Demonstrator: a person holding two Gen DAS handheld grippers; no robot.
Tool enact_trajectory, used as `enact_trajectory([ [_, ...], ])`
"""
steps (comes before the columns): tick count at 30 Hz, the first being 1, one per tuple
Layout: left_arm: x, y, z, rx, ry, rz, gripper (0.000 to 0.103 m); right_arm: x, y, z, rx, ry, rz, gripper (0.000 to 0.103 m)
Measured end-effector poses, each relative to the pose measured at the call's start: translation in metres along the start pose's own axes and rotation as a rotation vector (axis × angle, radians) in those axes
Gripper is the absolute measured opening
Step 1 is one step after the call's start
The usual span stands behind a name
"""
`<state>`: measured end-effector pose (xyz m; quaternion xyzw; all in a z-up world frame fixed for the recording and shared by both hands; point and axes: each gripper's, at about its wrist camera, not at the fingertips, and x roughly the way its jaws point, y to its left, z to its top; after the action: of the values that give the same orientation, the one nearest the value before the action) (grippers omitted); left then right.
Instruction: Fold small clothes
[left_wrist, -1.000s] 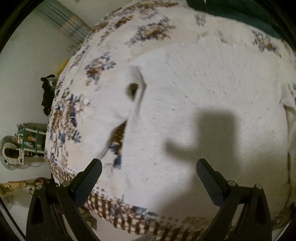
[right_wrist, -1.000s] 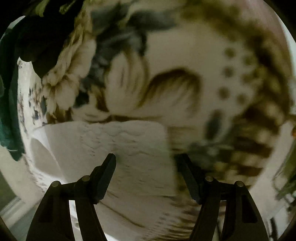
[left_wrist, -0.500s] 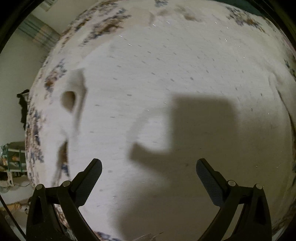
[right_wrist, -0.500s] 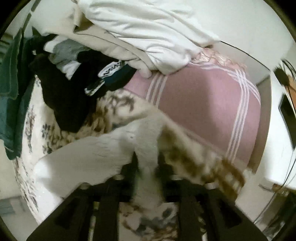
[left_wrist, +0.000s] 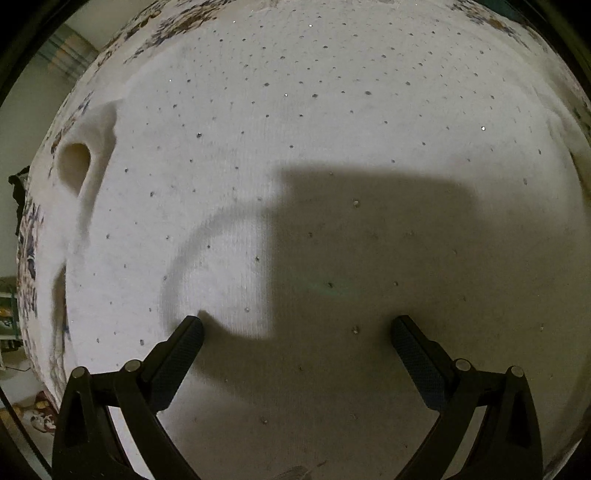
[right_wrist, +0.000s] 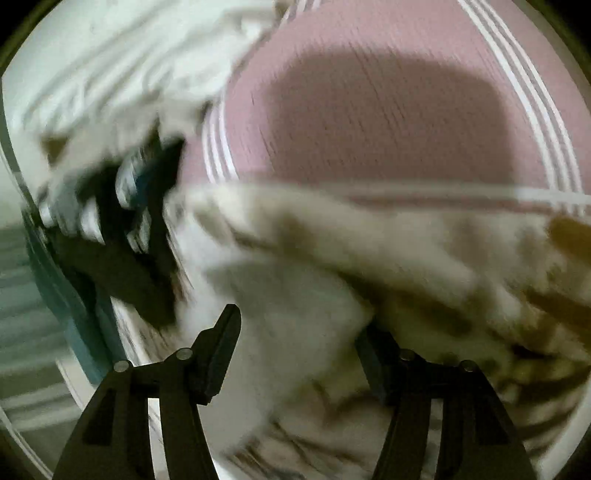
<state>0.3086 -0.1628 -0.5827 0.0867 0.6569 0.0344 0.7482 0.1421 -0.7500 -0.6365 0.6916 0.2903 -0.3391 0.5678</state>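
The white knit garment (left_wrist: 332, 155) lies spread flat and fills nearly the whole left wrist view, its surface dotted with small dark specks. It rests on a patterned blanket (left_wrist: 29, 258) with blue and brown flowers, which shows only as a rim at the left and top edges. At the garment's left edge a fold stands up with a rounded opening (left_wrist: 74, 162) in it.

The left hand-held gripper (left_wrist: 295, 328) points steeply down at the knit, its jaws wide apart with nothing between them. Its shadow falls broad and dark across the middle of the fabric, and the left fingertip (left_wrist: 190, 326) sits very close to the cloth; whether it touches cannot be told.

The right wrist view is heavily blurred. The right hand-held gripper (right_wrist: 299, 328) has its jaws partly apart; they have just been opening. A white lobe of the garment (right_wrist: 295, 306) lies between them, and whether the pads press on it cannot be told. Beyond it the blanket (right_wrist: 424, 251) is bunched up in cream and brown. Behind that lies a pink cloth (right_wrist: 369, 110) with white stripes, bearing the gripper's shadow. To the left sits a pile of clothes, white (right_wrist: 129, 62) on top and dark (right_wrist: 122, 258) below.
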Motion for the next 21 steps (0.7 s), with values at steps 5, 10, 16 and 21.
enact_trajectory([
  [5,-0.006,-0.002,0.006,0.002,-0.019,-0.009,0.103,-0.015,0.029,0.013,0.048,-0.058,0.136,0.012],
  [10,-0.017,-0.002,0.016,-0.014,-0.046,-0.036,0.103,-0.063,0.109,0.03,-0.125,-0.139,0.207,0.012],
  [16,-0.026,0.012,0.019,-0.056,-0.078,-0.084,0.103,-0.084,0.171,0.021,-0.267,-0.14,0.238,0.012],
  [21,-0.025,0.044,0.008,-0.086,-0.08,-0.099,0.103,-0.075,0.218,-0.062,-0.458,-0.079,0.206,0.012],
])
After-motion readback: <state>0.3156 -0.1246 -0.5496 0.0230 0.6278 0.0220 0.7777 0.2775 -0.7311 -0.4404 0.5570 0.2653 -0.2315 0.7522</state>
